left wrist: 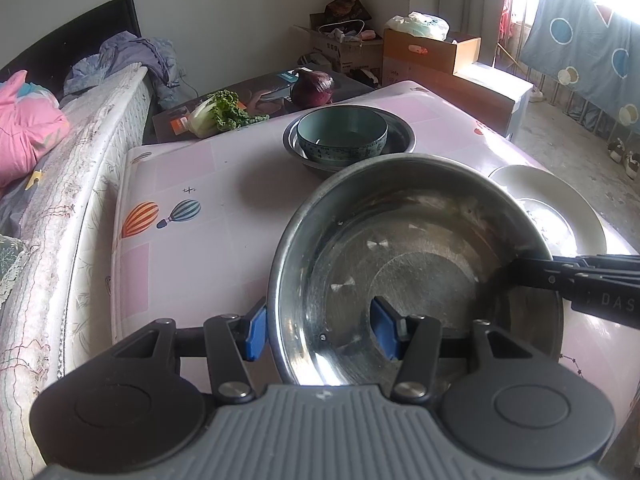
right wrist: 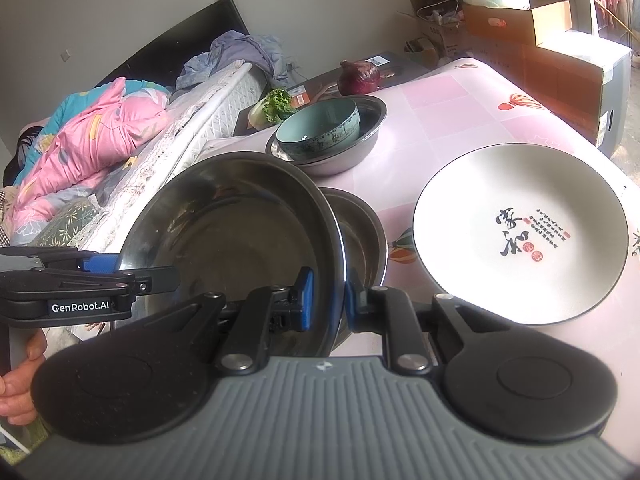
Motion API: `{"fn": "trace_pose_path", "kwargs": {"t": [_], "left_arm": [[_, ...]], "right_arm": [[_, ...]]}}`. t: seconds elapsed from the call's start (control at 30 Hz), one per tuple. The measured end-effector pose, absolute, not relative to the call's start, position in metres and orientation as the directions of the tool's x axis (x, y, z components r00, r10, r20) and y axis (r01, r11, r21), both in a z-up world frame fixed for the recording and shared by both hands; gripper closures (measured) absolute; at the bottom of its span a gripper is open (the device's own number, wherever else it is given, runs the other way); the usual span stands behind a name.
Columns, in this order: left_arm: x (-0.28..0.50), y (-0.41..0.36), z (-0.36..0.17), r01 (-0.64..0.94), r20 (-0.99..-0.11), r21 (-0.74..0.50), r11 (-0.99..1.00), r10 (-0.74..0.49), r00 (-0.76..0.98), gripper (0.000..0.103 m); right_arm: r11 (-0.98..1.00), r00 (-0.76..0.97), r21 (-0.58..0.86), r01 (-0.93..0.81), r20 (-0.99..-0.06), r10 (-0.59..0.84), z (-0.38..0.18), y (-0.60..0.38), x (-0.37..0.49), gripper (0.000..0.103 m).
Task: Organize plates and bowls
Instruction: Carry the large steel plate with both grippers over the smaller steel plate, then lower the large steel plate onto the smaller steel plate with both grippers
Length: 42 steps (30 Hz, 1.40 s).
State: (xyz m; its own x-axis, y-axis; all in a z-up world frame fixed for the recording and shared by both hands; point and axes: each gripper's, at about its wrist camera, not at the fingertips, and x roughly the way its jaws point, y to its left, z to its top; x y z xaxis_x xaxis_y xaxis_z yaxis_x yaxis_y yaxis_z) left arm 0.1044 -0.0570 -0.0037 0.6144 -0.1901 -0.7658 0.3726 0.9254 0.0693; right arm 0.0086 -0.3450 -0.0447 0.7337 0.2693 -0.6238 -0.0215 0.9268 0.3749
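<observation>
A large steel bowl point(left wrist: 416, 264) point(right wrist: 236, 236) is lifted and tilted above the pink table. My left gripper point(left wrist: 320, 330) straddles its near rim, one blue pad outside and one inside, with a wide gap between them. My right gripper point(right wrist: 326, 300) is shut on the bowl's opposite rim; it shows in the left wrist view point(left wrist: 532, 274). The left gripper shows in the right wrist view point(right wrist: 120, 270). A smaller steel bowl point(right wrist: 366, 232) sits under the held one. A teal ceramic bowl point(left wrist: 342, 132) point(right wrist: 318, 126) rests inside another steel bowl point(left wrist: 400, 136) point(right wrist: 360, 140) farther back. A white plate point(right wrist: 520, 232) point(left wrist: 560, 208) lies at the right.
The table point(left wrist: 192, 172) point(right wrist: 460, 112) carries a balloon-print cloth. A bed point(left wrist: 48, 184) runs along its left side. A red onion point(left wrist: 313, 87) and a leafy green point(left wrist: 220, 114) lie on a dark box behind. Cardboard boxes point(right wrist: 560, 52) stand at the back right.
</observation>
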Motion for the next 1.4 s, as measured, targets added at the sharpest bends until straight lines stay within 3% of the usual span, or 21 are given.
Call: {"fn": "trace_pose_path", "kwargs": {"t": [1.4], "left_arm": [[0.122,-0.065,-0.025,0.395,-0.798,0.040,0.918,-0.208,0.565,0.049]], "right_arm": [[0.925,0.704,0.377,0.043,-0.668,0.239,-0.058,-0.351,0.032,0.086]]}}
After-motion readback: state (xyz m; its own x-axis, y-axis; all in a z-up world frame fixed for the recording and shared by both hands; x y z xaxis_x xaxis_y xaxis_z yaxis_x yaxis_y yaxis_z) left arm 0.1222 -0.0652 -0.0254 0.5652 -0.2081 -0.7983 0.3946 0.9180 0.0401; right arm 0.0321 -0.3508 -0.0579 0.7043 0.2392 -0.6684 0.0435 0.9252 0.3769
